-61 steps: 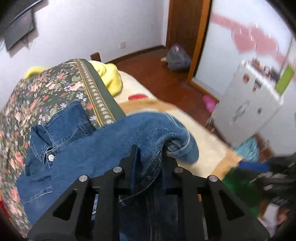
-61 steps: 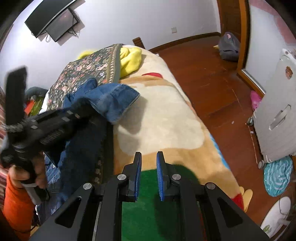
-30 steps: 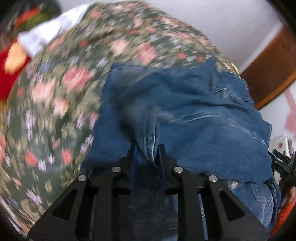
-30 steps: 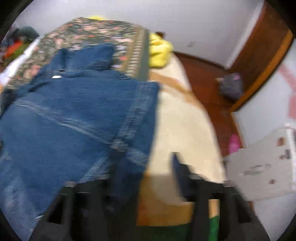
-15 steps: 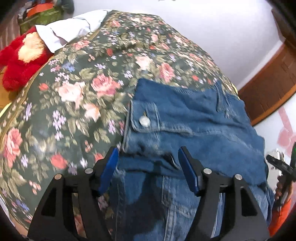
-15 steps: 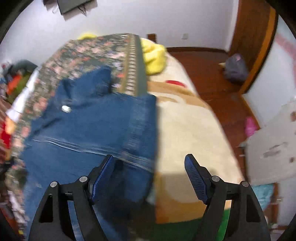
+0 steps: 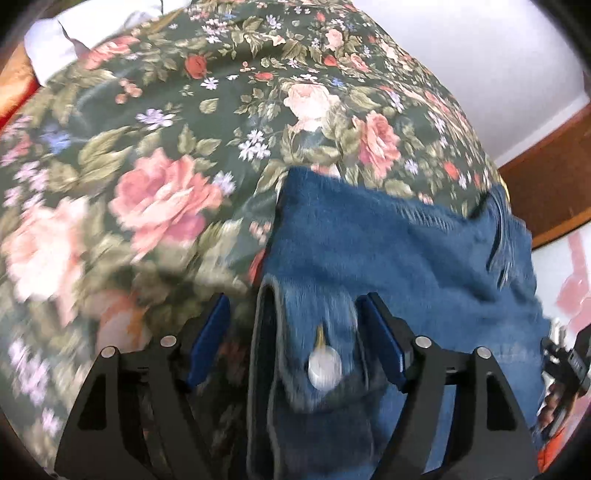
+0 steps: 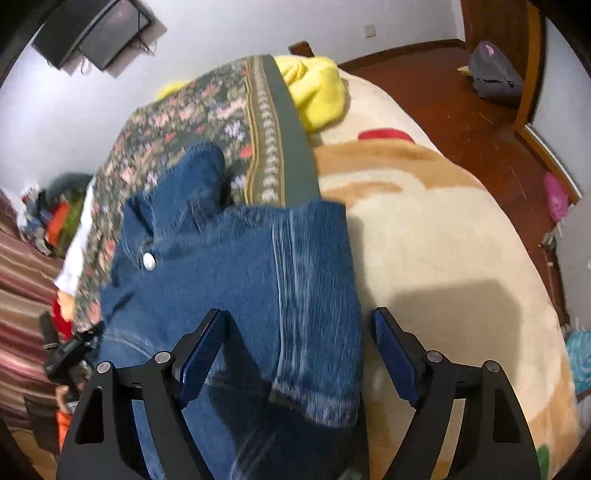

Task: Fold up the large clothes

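A blue denim jacket (image 8: 243, 273) lies on the bed, partly on the floral quilt (image 8: 192, 122) and partly on the cream blanket (image 8: 436, 236). In the left wrist view the jacket (image 7: 388, 251) has a cuff with a metal button (image 7: 324, 367) between my fingers. My left gripper (image 7: 295, 332) is open, its pads either side of that cuff, not closed on it. My right gripper (image 8: 295, 350) is open over the jacket's folded hem edge (image 8: 314, 369), holding nothing.
A yellow cloth (image 8: 317, 88) lies at the head of the bed. The floral quilt (image 7: 166, 155) fills the left wrist view. Wooden floor (image 8: 461, 103), a grey bag (image 8: 495, 74) and a door stand to the right. A wall TV (image 8: 96, 33) hangs at back left.
Both grippers let go of the denim and opened wide about a second ago. The jacket now lies laid on the bed. The left gripper has moved closer over the buttoned cuff.
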The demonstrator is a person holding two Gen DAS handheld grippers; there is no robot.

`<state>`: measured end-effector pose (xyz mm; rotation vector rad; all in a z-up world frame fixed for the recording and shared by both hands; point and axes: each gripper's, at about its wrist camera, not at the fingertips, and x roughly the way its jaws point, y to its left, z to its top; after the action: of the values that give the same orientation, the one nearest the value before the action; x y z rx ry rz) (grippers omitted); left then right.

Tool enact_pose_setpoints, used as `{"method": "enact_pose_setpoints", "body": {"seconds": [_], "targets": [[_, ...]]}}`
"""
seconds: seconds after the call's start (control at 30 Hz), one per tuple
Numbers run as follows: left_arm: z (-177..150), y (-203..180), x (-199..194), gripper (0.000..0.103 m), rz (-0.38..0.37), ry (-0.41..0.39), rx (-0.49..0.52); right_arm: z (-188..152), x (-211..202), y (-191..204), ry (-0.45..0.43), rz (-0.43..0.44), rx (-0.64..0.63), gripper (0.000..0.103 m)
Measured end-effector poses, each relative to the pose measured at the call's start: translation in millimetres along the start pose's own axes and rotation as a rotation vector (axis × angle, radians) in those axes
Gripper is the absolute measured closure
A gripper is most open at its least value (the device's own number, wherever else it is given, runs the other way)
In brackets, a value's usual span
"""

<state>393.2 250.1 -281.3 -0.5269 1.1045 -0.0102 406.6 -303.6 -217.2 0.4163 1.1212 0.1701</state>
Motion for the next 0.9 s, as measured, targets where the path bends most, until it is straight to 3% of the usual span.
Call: {"method": "enact_pose_setpoints", "body": {"seconds": [0.2,0.27,0.37,0.47,0.7,0.9], "targets": [[27,-17,22,0.029,-0.002,-0.011,0.049,7,8,1,-0.034,0.025,-0.015,0.038],[31,-22,23,0.054,0.021,-0.03,0.054,7,6,5,-0.053,0.011,-0.041,0.056],[36,-25,25,0.081,0.055,-0.037,0.033,8,-1,11,-0.091,-0.032,-0.08,0.074],[32,-36,13,0.092,0.105,-0.097,0.092,8,-12,18,-0.133,-0.041,-0.113,0.083],[21,-51,-46,0.096,0.125,-0.217,0.147,6,-37,53,-0.253,-0.073,-0.224,0.089],[22,-50,-95,0.098,0.136,-0.318,0.145,29,-40,91,-0.274,-0.037,-0.313,0.09]]}}
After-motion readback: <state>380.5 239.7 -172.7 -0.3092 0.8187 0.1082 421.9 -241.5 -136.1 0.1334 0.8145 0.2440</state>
